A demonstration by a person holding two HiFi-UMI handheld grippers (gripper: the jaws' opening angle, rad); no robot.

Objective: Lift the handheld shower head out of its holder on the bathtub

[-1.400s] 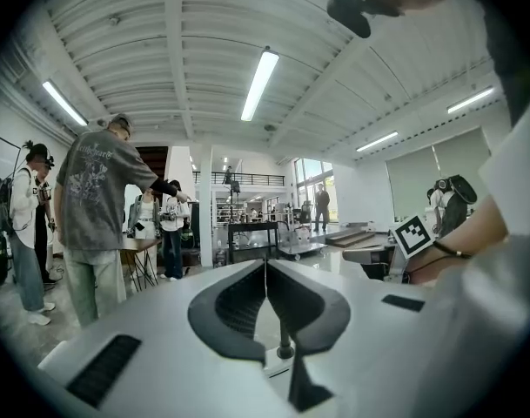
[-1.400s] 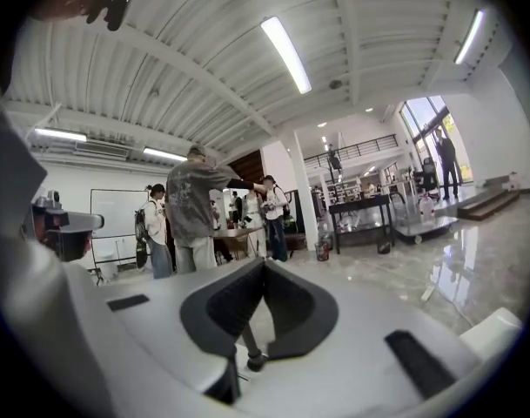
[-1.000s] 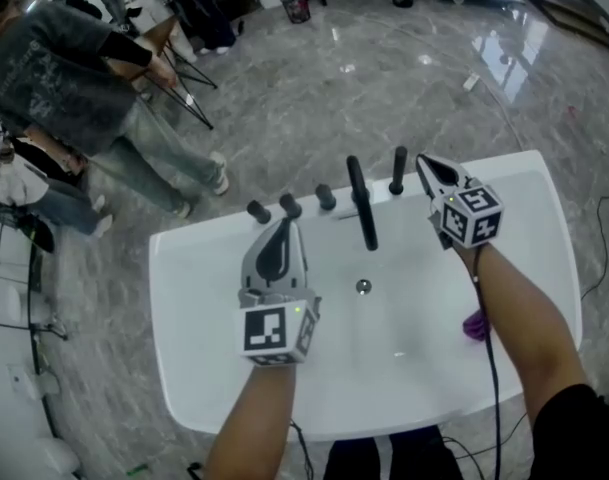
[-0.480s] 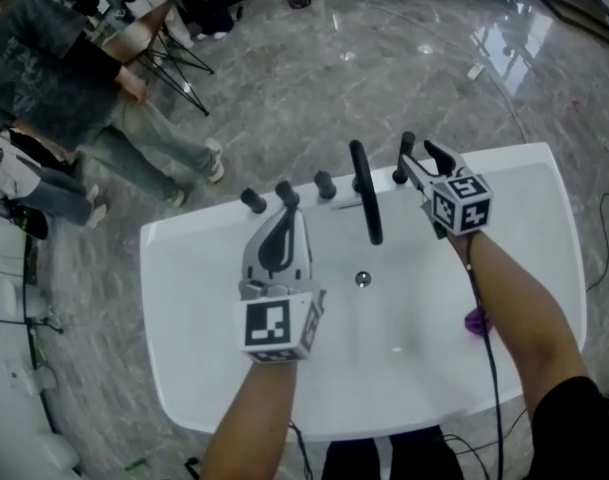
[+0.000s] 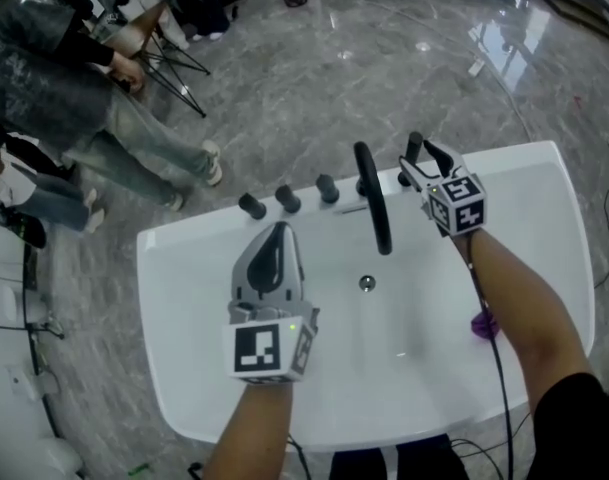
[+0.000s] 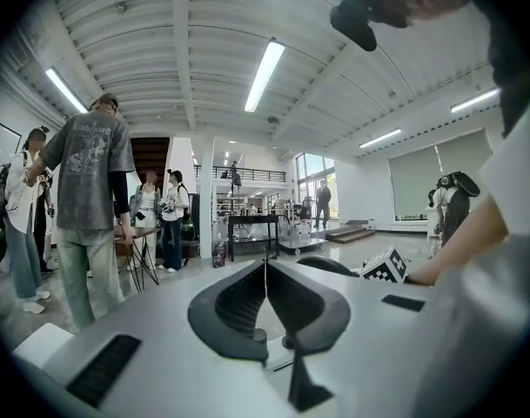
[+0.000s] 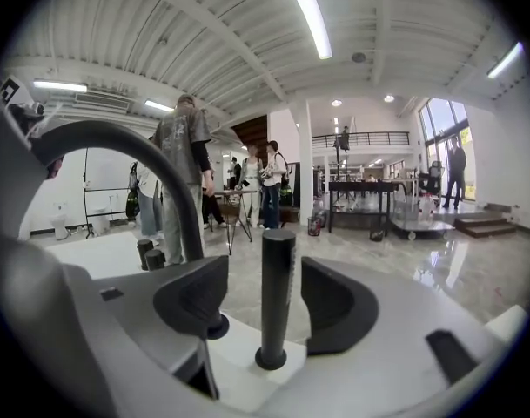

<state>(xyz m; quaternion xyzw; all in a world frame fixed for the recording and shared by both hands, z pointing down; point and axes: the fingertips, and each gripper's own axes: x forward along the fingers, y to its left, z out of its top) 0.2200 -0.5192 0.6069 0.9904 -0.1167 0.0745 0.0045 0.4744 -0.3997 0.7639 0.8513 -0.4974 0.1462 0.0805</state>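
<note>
**Bathtub** [image 5: 184, 268]: white, glossy, rounded-rectangle shape w/ a smooth wide rim. Small round metal drain [image 5: 367, 283] mid-basin.

**Shower head** [image 7: 278, 277]: blk matte cylinder, flat top, slim. Stands upright in its holder [image 7: 271, 358], a low round blk collar on the tub's far rim, just right of the spout.

**Spout** [image 5: 374, 198]: blk tube, arched, reaching from the far rim out over the basin.

**Knobs** [image 5: 288, 199]: three short blk round stubs in a row on the far rim, left of the spout.

**Right gripper** [image 5: 421, 160]: grey plastic body, dark ribbed pads, marker cube at the back. At the far rim, right of the spout. Jaws apart, just been opening. The shower head stands between them w/ a gap showing on each side, pads not pressing.

**Left gripper** [image 5: 275, 230]: same make. Over the basin, left of the drain, well apart from the shower head. Jaws together, tips meeting, nothing between.

**Purple item** [image 5: 482, 321]: small, beside the right forearm. Kind unclear.

**Floor** [image 5: 314, 78]: grey marbled stone, polished, reflective.

**People** [image 5: 54, 78]: standing far left, near a thin-legged folding stand [image 5: 179, 78].
</note>
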